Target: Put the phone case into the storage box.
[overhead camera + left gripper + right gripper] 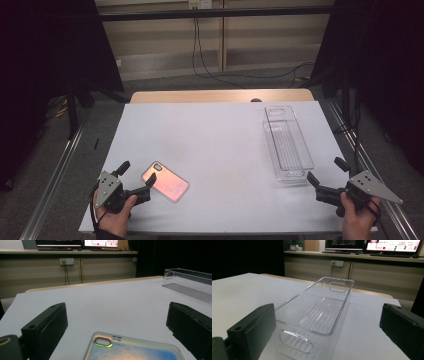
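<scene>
A: What's on the bench (220,150) rn?

B: White sheet over it. Near the front left edge lies a phone case (165,181), flat, camera cutout at its far end, pinkish-iridescent sheen. On the right side, well apart from it, a clear plastic tray (288,145), long and narrow, w/ a handle slot at each end. Nothing in it.

A: And the tools?

B: Left tool (136,172) sits at the case, jaws wide apart, one either side of the near end; pads not pressing it. Right tool (327,176) is just short of the tray's near end, jaws also wide apart, holding nothing.

A: How would the case handle?

B: Prob. light, thin, a bit flexible, slick. Lies flush on the sheet, so I'd pinch it across its long edges, or tip one edge up first. Tray looks stiff but light; it could skid if bumped.
</scene>
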`<state>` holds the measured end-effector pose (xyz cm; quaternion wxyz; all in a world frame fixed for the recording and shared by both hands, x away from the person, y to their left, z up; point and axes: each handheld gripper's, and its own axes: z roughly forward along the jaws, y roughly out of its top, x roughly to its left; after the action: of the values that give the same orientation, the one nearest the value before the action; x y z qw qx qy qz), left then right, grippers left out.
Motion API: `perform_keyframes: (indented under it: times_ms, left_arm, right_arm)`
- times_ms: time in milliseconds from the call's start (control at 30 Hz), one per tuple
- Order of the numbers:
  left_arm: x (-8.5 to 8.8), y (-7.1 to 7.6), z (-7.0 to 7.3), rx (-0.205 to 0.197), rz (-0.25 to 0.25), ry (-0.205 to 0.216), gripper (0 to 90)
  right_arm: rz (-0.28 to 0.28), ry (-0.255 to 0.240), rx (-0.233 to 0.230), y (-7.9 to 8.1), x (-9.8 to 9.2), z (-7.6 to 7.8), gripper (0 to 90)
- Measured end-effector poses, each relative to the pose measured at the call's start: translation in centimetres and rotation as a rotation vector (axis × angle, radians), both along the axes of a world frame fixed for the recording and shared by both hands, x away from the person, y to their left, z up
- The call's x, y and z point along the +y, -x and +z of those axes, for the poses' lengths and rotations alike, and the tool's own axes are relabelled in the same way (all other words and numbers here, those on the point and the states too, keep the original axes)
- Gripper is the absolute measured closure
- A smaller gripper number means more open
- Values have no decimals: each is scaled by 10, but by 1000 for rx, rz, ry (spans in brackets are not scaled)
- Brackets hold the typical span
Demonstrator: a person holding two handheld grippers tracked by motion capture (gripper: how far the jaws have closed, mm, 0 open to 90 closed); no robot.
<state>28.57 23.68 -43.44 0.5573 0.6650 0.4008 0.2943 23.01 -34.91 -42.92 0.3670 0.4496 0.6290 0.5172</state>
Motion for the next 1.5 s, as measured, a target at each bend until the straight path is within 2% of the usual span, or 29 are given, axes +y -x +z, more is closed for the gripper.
perform_keyframes:
  times_ms: [300,500,667,800,833,867,933,967,1000,1133,1300,1367,1500]
  left_arm:
    - [-3,-3,0,5,-17,-4,37]
    - [-3,-2,0,24,-31,-6,26]
    - [-7,-3,3,45,-82,-8,28]
    - [-8,-3,4,41,-88,-11,32]
    - [-10,-3,5,42,-92,0,32]
    - [-11,-3,6,29,-94,-18,33]
    - [-11,-4,6,28,-103,-19,38]
    - [-12,-6,7,31,-116,-30,38]
    - [-14,-9,5,52,-121,-45,50]
    - [-19,-13,4,85,-137,-32,50]
    - [-23,-16,6,62,-155,-14,28]
    - [-27,-20,6,79,-182,1,27]
    - [-30,-22,6,71,-203,7,23]
  right_arm:
    - [1,-9,4,2,-2,-1,0]
    - [14,-11,15,2,0,-2,1]
    - [21,5,15,2,2,0,2]
    - [23,3,14,2,2,0,3]
    - [23,3,14,2,2,0,3]
    - [18,-3,15,2,2,-1,3]
    - [20,-2,13,2,2,0,3]
    - [20,-2,13,2,2,0,3]
    - [24,2,12,2,2,0,3]
    - [23,-5,8,2,2,0,0]
    - [22,-4,9,2,2,0,0]
    - [23,-2,7,2,3,0,0]
    - [26,1,7,2,3,0,0]
